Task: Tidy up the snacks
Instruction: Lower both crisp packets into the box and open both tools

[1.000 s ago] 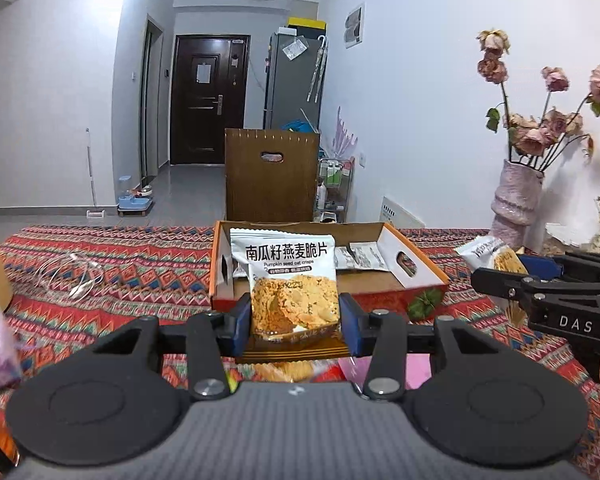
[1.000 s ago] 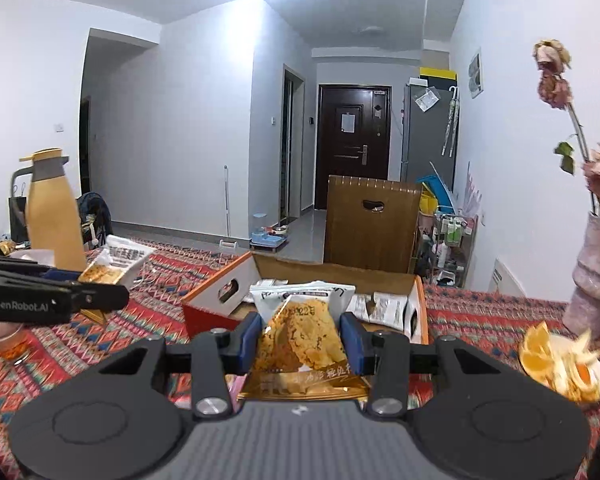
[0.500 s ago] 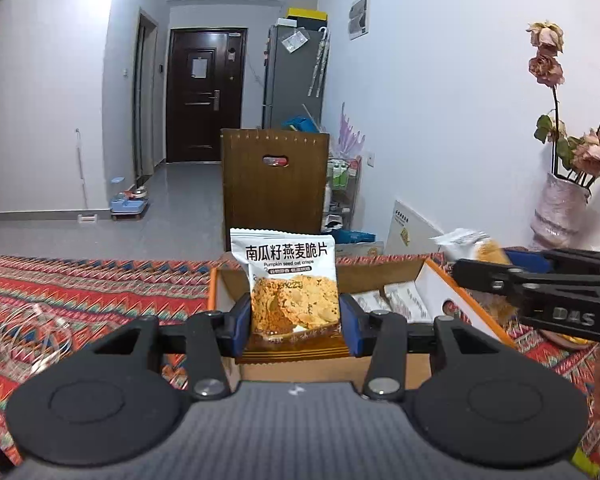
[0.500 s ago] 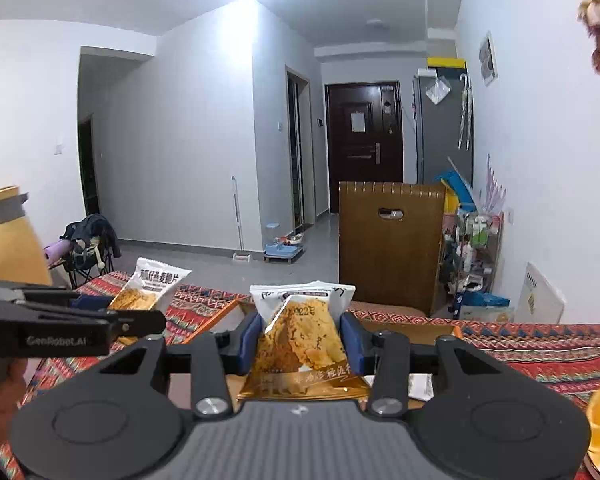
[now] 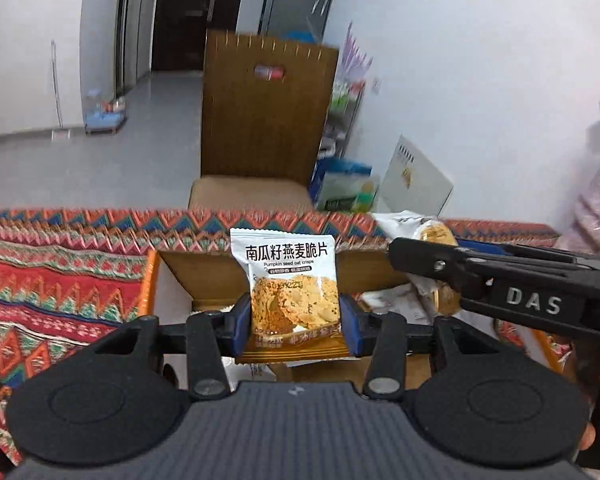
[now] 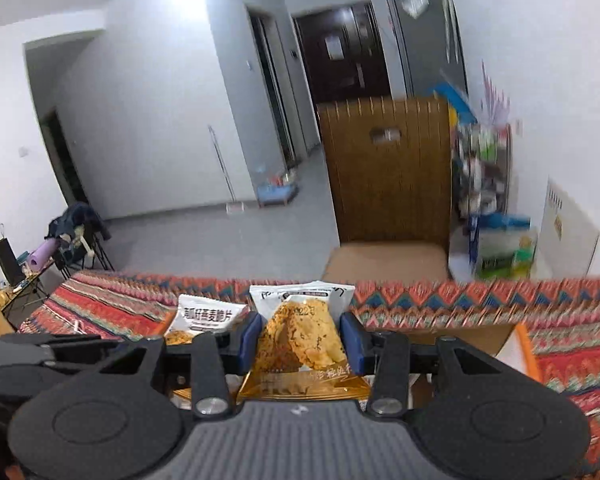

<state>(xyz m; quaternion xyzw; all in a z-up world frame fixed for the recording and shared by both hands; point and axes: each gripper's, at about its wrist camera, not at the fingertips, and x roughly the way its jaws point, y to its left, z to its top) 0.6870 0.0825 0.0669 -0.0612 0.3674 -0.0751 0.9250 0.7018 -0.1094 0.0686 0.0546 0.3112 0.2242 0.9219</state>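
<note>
A woven tablecloth (image 5: 60, 272) in red zigzags covers the table to its far edge. On it sits an open cardboard box (image 5: 204, 280), brown and stiff. Above the box, the left gripper (image 5: 296, 322) pinches a glossy white-and-orange snack packet (image 5: 288, 276) between blue pads. The right gripper (image 6: 300, 344) is clamped on a second packet (image 6: 300, 340), crumpled.
</note>
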